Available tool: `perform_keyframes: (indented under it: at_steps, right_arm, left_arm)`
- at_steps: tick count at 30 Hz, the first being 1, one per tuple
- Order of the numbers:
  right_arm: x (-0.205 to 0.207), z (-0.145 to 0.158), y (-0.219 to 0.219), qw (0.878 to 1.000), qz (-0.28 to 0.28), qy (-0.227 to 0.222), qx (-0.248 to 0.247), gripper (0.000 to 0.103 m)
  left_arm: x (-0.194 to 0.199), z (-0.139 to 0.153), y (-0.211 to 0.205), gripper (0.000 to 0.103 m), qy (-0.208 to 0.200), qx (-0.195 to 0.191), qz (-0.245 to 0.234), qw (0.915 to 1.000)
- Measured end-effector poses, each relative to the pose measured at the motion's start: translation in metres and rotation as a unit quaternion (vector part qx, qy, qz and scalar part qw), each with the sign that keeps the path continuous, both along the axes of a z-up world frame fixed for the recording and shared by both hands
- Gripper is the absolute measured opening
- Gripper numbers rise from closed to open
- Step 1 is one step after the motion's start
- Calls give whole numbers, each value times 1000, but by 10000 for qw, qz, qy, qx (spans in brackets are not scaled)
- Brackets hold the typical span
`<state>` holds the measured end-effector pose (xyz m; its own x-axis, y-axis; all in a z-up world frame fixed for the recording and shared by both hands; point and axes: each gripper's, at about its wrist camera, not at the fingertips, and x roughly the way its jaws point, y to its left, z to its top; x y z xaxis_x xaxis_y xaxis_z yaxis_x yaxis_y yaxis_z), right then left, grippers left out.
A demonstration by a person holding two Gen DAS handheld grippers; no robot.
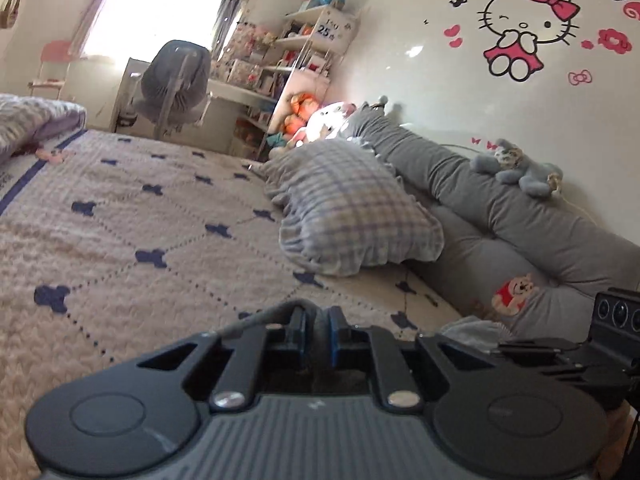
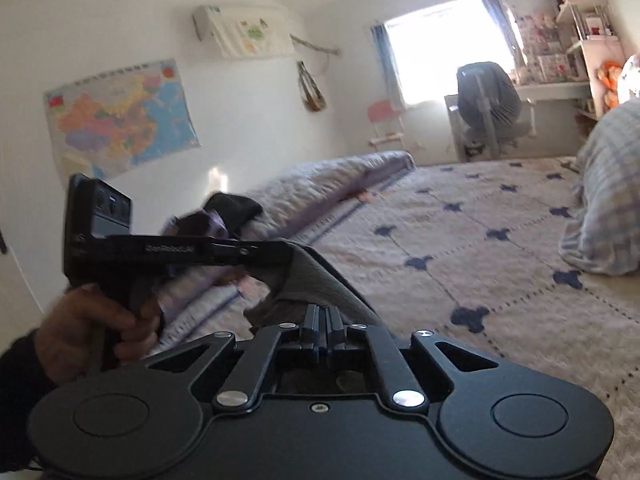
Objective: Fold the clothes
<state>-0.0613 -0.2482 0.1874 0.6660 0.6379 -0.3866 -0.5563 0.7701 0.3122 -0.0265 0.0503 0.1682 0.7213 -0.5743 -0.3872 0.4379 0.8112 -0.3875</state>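
Nearest to me, my left gripper is pinched nearly closed on a fold of grey garment, and my right gripper is clamped the same way on another part of that cloth. In the right wrist view the garment hangs between the two grippers, lifted off the bed, with the hand gripping the left handle beside it. I judge the fabric light, soft and limp: it drapes and sags, so I would hold it at the corners or along an edge and keep it taut. Beneath is a nubby cream bedspread with dark blue clover shapes set in a dotted diamond grid. Further off lie a ruffled plaid pillow and a padded grey cushion against the glossy wall.
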Motion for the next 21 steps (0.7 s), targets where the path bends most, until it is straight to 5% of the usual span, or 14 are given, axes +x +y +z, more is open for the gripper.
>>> perform_keyframes:
  at_steps: [2, 8, 10, 11, 13, 14, 15, 21]
  right_arm:
    - [10, -19, 6, 9993, -200, 140, -285, 52]
    - [31, -68, 34, 9958, -25, 333, -848, 60]
    - [32, -86, 50, 9898, 192, 428, -1345, 55]
    - [33, -96, 55, 9865, 223, 570, -1518, 36]
    - [35, -117, 57, 9814, 160, 830, -1724, 5]
    - [34, -125, 56, 9790, 106, 910, -1821, 3]
    - [32, -131, 51, 9780, 10, 895, -1885, 3]
    - [37, -143, -10, 9860, -301, 1144, -1173, 13]
  left_arm:
    - [-4, -6, 3, 5, 6, -66, -30, 10000]
    - [-11, 10, 6, 5, -230, -67, 28, 9997]
    - [-7, 6, 4, 6, -8, 20, 125, 9999]
    - [-7, 2, 3, 12, 98, 89, 169, 9998]
    - [-11, -14, -2, 47, 366, 300, 251, 9986]
    - [-13, -25, -5, 84, 521, 400, 310, 9974]
    - [-16, -37, -7, 99, 683, 493, 381, 9957]
    - [-22, -93, -31, 100, 1464, 794, 714, 9834]
